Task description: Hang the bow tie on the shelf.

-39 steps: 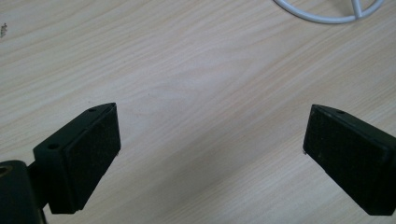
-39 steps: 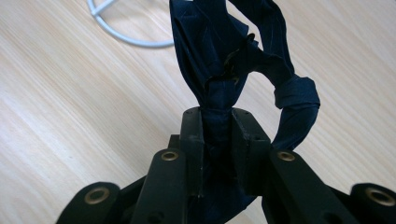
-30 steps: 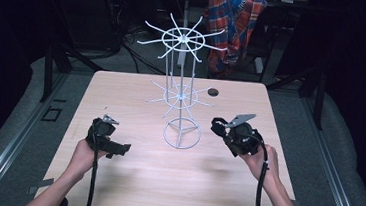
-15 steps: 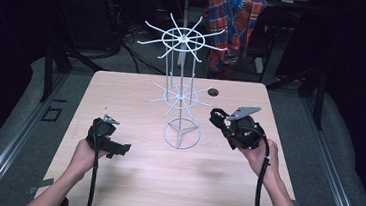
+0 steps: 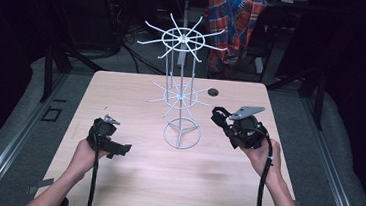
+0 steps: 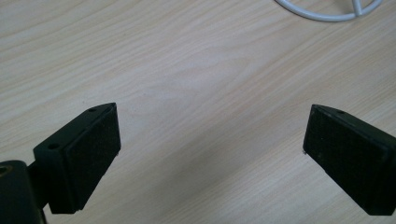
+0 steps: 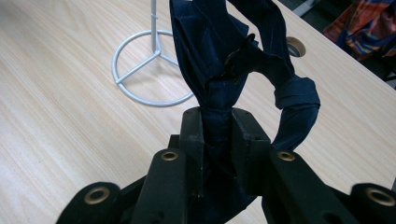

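A white wire rack (image 5: 178,102) with two tiers of radiating hooks stands on its ring base (image 5: 182,133) mid-table. My right gripper (image 5: 218,117) hovers just right of the rack, shut on a dark navy cloth loop (image 5: 216,113). In the right gripper view the jaws (image 7: 216,126) pinch the knotted navy cloth (image 7: 224,51), which rises in front of the rack's base ring (image 7: 140,93). My left gripper (image 5: 119,150) rests low at the front left of the table. Its jaws (image 6: 210,144) stand wide open over bare wood, with the base ring's edge (image 6: 327,16) beyond.
The light wooden table (image 5: 121,92) has a round cable hole (image 5: 213,92) behind the rack, also in the right gripper view (image 7: 295,45). A plaid cloth (image 5: 233,17) hangs beyond the far edge. Dark floor and metal rails surround the table.
My right gripper has lifted slightly and edged toward the rack with the navy cloth still pinched. The left gripper has stayed put.
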`<state>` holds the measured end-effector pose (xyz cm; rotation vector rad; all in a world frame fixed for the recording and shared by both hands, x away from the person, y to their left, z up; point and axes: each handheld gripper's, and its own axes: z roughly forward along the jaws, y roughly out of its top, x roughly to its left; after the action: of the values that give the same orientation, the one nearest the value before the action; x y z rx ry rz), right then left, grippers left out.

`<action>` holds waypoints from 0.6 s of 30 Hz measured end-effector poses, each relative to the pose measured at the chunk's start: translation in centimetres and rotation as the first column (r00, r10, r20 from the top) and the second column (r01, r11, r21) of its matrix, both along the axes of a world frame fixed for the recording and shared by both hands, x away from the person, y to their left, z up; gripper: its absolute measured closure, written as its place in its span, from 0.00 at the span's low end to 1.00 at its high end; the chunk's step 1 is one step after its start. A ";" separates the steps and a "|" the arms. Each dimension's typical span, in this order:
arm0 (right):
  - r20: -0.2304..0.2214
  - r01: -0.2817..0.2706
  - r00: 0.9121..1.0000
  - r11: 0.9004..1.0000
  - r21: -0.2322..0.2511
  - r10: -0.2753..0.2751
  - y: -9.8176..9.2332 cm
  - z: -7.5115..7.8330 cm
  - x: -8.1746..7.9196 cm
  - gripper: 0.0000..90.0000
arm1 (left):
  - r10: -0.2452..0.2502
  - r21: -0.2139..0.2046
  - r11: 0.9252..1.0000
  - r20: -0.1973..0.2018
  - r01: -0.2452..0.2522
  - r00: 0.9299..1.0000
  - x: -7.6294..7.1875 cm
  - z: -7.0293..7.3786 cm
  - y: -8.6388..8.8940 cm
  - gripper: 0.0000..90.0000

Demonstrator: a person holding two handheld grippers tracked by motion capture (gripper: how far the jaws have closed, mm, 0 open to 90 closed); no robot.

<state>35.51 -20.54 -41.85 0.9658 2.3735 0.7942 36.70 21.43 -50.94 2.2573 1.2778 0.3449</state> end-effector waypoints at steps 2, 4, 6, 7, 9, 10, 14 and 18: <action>0.001 0.002 1.000 1.000 0.002 -0.002 -0.1 0.1 -0.1 0.84 | 0.001 -0.001 1.000 0.001 -0.001 1.000 0.0 0.0 0.0 0.05; 0.003 0.004 1.000 1.000 0.011 -0.004 -0.2 0.1 -0.1 0.84 | 0.000 0.001 1.000 -0.001 0.000 1.000 0.0 0.0 0.0 0.05; 0.005 0.004 1.000 1.000 0.012 -0.004 -0.3 0.2 -0.2 0.84 | -0.005 0.001 1.000 -0.001 0.005 1.000 0.0 0.0 -0.1 0.05; 0.002 0.005 1.000 1.000 0.013 -0.005 -0.3 0.2 -0.2 0.84 | -0.006 -0.002 1.000 0.000 0.006 1.000 0.0 0.0 -0.1 0.05; 0.004 0.005 1.000 1.000 0.012 -0.005 -0.3 0.3 -0.2 0.84 | -0.006 -0.003 1.000 0.000 0.006 1.000 0.0 0.0 0.0 0.04; 0.004 0.005 1.000 1.000 0.012 -0.005 -0.3 0.3 -0.2 0.84 | -0.005 -0.002 1.000 -0.001 0.005 1.000 0.0 0.0 0.0 0.04; 0.012 0.009 1.000 1.000 0.023 -0.009 -0.5 0.5 -0.3 0.84 | -0.004 -0.002 1.000 -0.003 0.004 1.000 0.0 0.0 0.0 0.04; 0.016 0.015 1.000 0.999 0.031 -0.016 -0.7 0.8 -0.2 0.84 | -0.006 -0.001 1.000 -0.005 0.006 1.000 0.0 0.0 -0.1 0.04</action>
<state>35.31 -21.26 -41.06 0.9851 2.3434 0.8323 36.69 21.30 -50.98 2.2618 1.2725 0.3365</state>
